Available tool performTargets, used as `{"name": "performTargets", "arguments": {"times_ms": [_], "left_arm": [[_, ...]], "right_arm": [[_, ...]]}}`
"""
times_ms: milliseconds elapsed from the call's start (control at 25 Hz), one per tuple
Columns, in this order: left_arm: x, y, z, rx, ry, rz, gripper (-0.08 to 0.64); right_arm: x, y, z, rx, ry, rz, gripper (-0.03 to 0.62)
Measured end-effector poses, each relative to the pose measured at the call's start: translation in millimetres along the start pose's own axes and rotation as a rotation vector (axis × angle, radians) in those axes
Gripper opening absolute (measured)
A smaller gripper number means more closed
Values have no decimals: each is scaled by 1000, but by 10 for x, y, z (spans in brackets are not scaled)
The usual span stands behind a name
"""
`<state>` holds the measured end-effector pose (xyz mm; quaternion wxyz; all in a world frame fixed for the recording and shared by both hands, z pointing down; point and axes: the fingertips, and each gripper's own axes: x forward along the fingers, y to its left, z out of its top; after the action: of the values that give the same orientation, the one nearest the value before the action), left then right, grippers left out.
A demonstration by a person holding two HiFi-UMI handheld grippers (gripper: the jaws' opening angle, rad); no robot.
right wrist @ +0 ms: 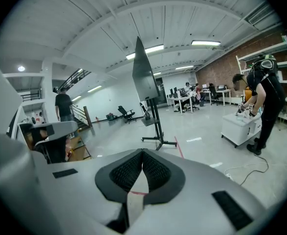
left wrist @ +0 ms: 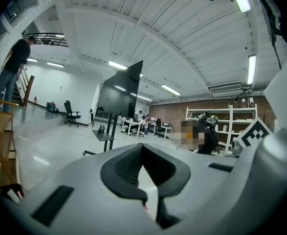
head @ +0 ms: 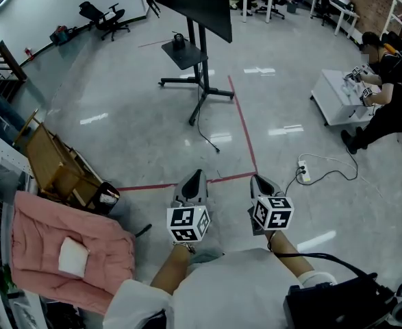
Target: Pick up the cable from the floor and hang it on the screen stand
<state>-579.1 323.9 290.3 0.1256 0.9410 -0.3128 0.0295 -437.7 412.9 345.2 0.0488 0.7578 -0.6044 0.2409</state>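
Floor: pale and glossy, marked with a red tape line; stretches wide between the grippers and the stand.
Screen stand: black, on a spread foot, upright at the far end of the tape line; carries a large dark screen and a small shelf; shows nothing draped over it that can be made out.
Cable: thin and black, trails from the stand's foot and curls loose on the floor just left of the tape line; well apart from both grippers; taken to be the task's cable, though a white power strip with its own lead lies nearer, to the right.
Left gripper: held low in front of the body, pointing towards the stand; jaws pressed together with nothing between them.
Right gripper: just beside the left one, level with it, aimed the same way; jaws likewise closed together, empty.
Done: nothing, as far as can be judged; cable not yet touched, not yet lifted, not yet hung.
Left: everything. Approach to the stand, opening of one claw, a pinch on the loose run of cable, a lift, then a drape over the stand.
Stage: very start, approach only.
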Motion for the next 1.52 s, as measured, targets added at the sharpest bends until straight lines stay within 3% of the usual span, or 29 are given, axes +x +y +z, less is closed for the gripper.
{"name": "performTargets", "arguments": {"times_ms": [240,600,960,1520], "left_arm": [[134,-31,-23,16,20,7,3],[876,462,-89,-26,1,56,3],[1917,837,122,-65,13,62,3],[3071,1217,332,-71,29,60,3]], "right_arm": [[122,-190,-12,43,20,-1,18],[933,-349,126,49,32,30,18],[1770,-792,739,27,62,3,18],[2810,-1122,1250,19,106,18,18]]}}
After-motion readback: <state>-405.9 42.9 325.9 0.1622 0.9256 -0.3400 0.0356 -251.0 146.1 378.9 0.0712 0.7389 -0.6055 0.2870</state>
